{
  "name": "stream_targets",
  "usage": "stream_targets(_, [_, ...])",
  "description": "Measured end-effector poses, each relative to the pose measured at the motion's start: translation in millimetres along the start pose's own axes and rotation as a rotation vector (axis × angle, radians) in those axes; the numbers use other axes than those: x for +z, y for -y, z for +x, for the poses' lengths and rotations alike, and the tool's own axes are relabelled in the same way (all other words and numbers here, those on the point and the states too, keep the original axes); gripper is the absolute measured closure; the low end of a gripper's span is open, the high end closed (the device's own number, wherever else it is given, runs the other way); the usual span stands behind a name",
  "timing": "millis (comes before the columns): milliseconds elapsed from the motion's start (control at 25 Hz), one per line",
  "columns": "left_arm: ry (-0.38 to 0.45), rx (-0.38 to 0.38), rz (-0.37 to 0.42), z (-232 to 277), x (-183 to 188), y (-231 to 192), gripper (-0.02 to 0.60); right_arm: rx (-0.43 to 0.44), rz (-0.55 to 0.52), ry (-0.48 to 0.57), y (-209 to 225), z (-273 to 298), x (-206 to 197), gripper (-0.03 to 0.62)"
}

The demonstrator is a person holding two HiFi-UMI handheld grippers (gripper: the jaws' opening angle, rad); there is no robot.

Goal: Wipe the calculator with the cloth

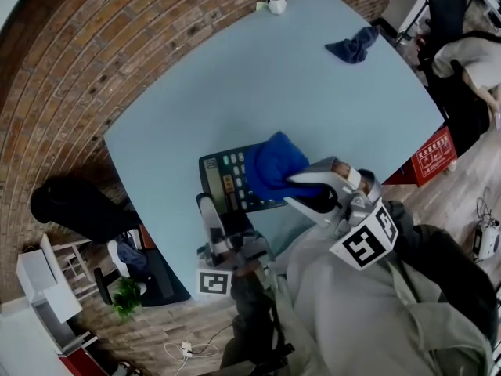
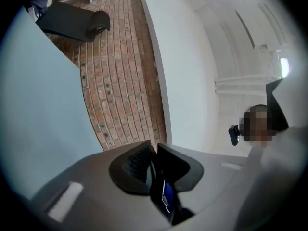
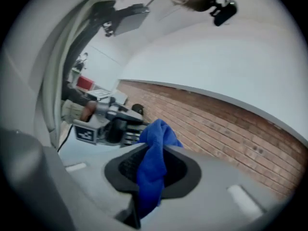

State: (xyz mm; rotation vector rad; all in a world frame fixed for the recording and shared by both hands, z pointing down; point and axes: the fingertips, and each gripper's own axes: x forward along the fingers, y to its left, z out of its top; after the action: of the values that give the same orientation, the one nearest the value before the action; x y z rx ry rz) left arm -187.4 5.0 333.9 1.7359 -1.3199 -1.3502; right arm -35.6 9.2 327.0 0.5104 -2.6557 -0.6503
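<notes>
While the left gripper (image 1: 208,210) pinches the calculator (image 1: 225,183) by its near edge, with the table (image 1: 313,92) beneath it, the right gripper (image 1: 296,185), closed on the cloth (image 1: 274,163), holds it over the calculator's right half, so the uncovered keys (image 1: 233,161) lie leftward of it.

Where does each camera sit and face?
Head view: on the head, looking down at the table, calculator and cloth; left gripper, right gripper and torso show.
Left gripper view: on the left gripper, facing brick floor and wall; its jaws pinch the calculator.
Right gripper view: on the right gripper, facing the left gripper; its jaws pinch the cloth.
Shared: head and right gripper views both show cloth and left gripper.
</notes>
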Motion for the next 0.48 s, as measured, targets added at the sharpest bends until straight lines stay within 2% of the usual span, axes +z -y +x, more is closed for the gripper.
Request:
stream_targets(80, [0.004,-0.005,-0.016,0,0,1,0.538,-0.046,0.049,0.035,25,0,-1,0.531])
stream_targets(120, [0.013,0.0,-0.025,0,0,0,0.538,-0.011,0.078,0.046,22,-2,-2,0.531])
stream_targets(240, [0.029,-0.001,-0.043,0,0,-1,0.538,0.245,0.194,0.094,-29,-23,4,0.531])
stream_targets(320, [0.019,-0.028,-0.064,2,0,2,0.538,0.353,0.232,0.118,-57,-35,9,0.531])
stream_targets(400, [0.01,-0.057,-0.088,3,-1,5,0.538,0.33,0.232,0.148,-50,-35,11,0.531])
stream_targets(480, [0.0,-0.073,-0.094,4,-2,7,0.537,0.228,0.249,0.178,-16,-29,8,0.531])
